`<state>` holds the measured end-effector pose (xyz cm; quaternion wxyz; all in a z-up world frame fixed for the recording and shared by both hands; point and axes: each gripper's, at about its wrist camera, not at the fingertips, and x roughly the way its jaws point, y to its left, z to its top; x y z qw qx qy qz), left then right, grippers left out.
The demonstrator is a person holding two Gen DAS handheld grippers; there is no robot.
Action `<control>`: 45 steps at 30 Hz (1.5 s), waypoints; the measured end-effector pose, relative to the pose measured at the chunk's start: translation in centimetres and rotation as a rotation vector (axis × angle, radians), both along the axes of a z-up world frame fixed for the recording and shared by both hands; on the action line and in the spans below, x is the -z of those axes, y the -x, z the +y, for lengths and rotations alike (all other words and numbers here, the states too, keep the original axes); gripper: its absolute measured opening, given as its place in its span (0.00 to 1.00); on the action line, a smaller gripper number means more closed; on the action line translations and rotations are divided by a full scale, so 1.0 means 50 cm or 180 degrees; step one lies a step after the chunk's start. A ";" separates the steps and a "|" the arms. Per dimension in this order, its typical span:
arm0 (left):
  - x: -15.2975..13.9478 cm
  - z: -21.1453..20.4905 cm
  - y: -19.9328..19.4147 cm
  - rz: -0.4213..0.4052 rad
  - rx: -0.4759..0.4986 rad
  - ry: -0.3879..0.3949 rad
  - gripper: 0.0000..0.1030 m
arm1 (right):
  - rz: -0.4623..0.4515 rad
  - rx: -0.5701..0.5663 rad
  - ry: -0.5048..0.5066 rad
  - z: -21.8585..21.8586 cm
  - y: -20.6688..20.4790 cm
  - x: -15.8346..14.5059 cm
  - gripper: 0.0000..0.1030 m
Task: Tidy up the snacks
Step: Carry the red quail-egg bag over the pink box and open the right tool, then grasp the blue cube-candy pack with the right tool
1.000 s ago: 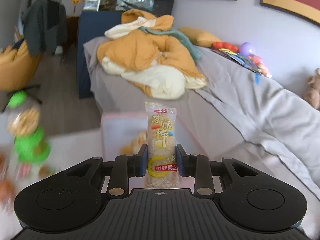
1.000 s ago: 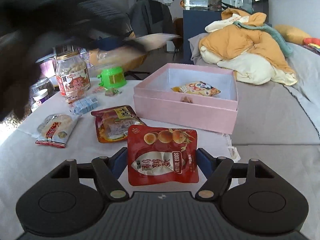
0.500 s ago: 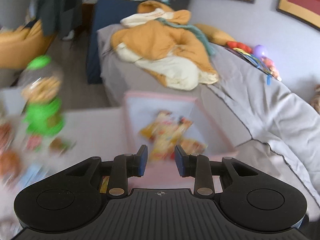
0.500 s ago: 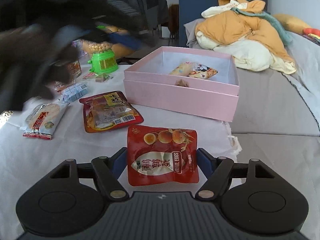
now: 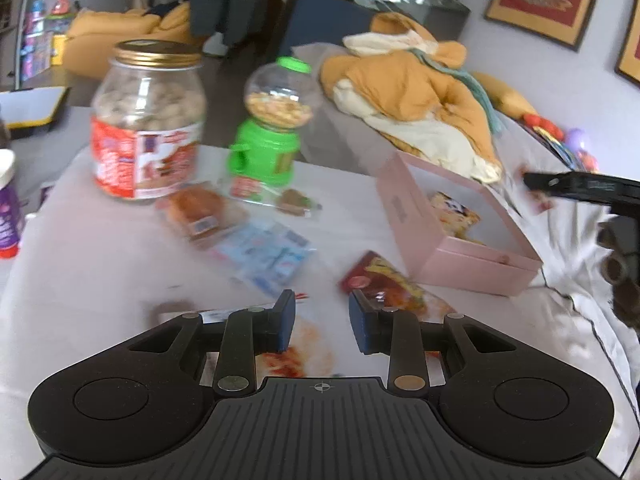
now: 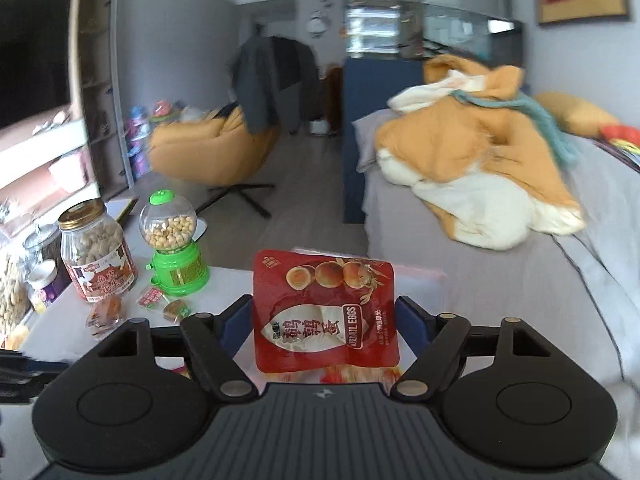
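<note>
— Pink box point(image 5: 472, 258) holds maybe 2 packets, blurred; our right gripper point(image 6: 325, 322) grips the quail egg pouch point(image 6: 325, 312) above the table.
— Our left gripper point(image 5: 322, 322) hangs parted, holding nothing; several snacks remain on the white table point(image 5: 80, 280).

left wrist view: sits right behind the left gripper point(image 5: 322, 326), tilted down over the white surface point(image 5: 100, 280), close in. Peanut jar point(image 5: 146, 120) at 10 o'clock, green candy dispenser point(image 5: 272, 128) around 11, pink box point(image 5: 460, 236) at 2.
right wrist view: behind the right gripper point(image 6: 326, 322), facing more level into the room. Bed point(image 6: 480, 280) off at 2 o'clock, orange chair point(image 6: 208, 148) at 11. The quail egg pack point(image 6: 324, 312) fills the middle, really near the lens.
shared bit: both catch the peanut jar point(image 6: 96, 250), the green candy dispenser point(image 6: 174, 248) and the orange blanket pile point(image 5: 416, 96) point(image 6: 472, 152).
cross-sighting: a dark piece at 3 o'clock in the left view is probably the right gripper point(image 5: 580, 188), a bit blurry.
</note>
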<state>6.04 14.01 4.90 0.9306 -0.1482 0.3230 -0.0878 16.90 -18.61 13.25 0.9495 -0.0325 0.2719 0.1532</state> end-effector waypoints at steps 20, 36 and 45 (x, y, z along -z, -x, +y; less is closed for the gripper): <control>0.046 0.138 0.073 -0.0188 -0.0438 -0.0035 0.33 | 0.0780 -0.0942 0.0008 0.457 -0.122 0.178 0.77; 0.037 0.063 0.070 -0.0003 -0.0249 -0.0036 0.33 | 0.0816 -0.1125 0.0395 0.429 -0.051 0.129 0.07; 0.056 0.048 0.089 0.0212 -0.0407 -0.0223 0.33 | 0.1068 -0.1063 -0.0137 0.454 -0.074 0.205 0.81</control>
